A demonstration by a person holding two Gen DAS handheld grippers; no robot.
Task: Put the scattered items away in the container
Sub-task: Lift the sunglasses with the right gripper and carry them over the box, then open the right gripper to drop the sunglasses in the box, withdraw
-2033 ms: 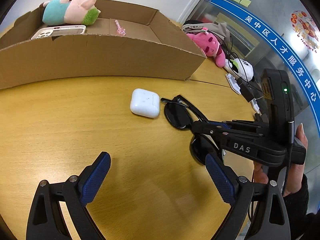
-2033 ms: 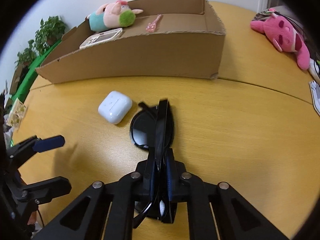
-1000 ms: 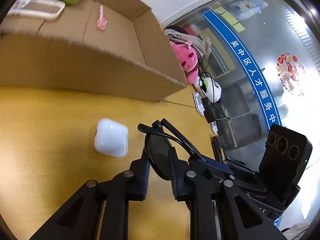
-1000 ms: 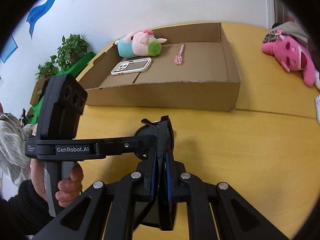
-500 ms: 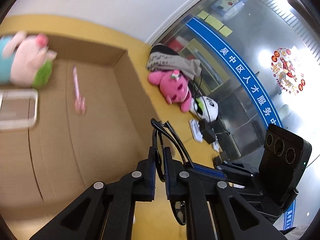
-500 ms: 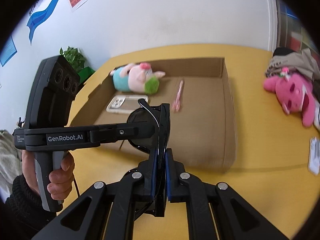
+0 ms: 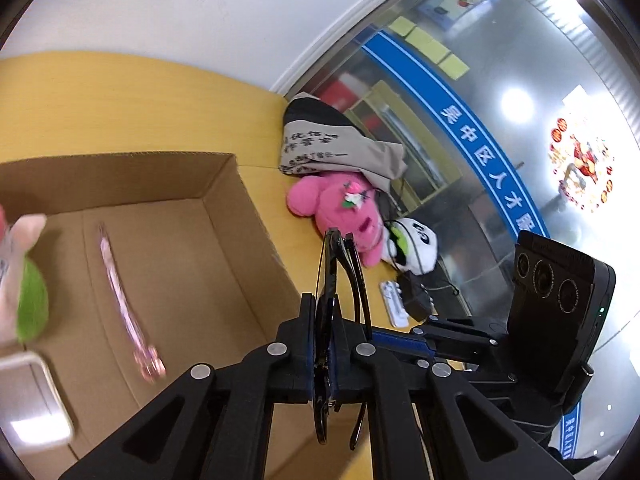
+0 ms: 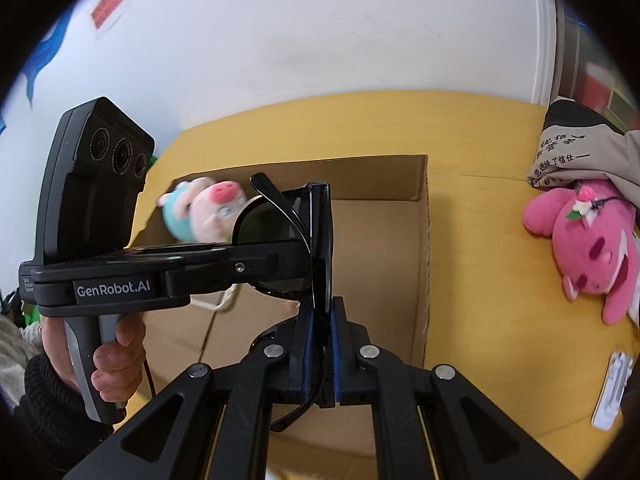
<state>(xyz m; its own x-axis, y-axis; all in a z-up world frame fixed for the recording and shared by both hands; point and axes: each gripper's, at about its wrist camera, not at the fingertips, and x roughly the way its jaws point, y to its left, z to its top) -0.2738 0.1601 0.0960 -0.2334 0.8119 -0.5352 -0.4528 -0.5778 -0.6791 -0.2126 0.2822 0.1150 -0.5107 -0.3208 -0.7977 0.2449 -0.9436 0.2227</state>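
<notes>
Black sunglasses (image 8: 280, 236) are held in the air above the open cardboard box (image 8: 384, 264). My right gripper (image 8: 320, 320) is shut on one end of them. My left gripper (image 7: 322, 332) is shut on the other end; the sunglasses also show in the left wrist view (image 7: 336, 280). The left gripper reaches in from the left in the right wrist view (image 8: 256, 264). The box (image 7: 224, 248) holds a pig plush (image 8: 204, 208), a pink pen (image 7: 124, 308) and a phone (image 7: 36, 396).
A pink plush toy (image 8: 588, 244) and a grey cloth bag (image 8: 576, 156) lie on the yellow table (image 8: 480, 240) right of the box. A panda toy (image 7: 416, 248), a black adapter (image 7: 416, 296) and a white item (image 8: 612, 392) lie nearby.
Both grippers have lifted the sunglasses off the table and carried them forward over the box. The left gripper, open two seconds ago, has shut on them. The earbud case has dropped out of view.
</notes>
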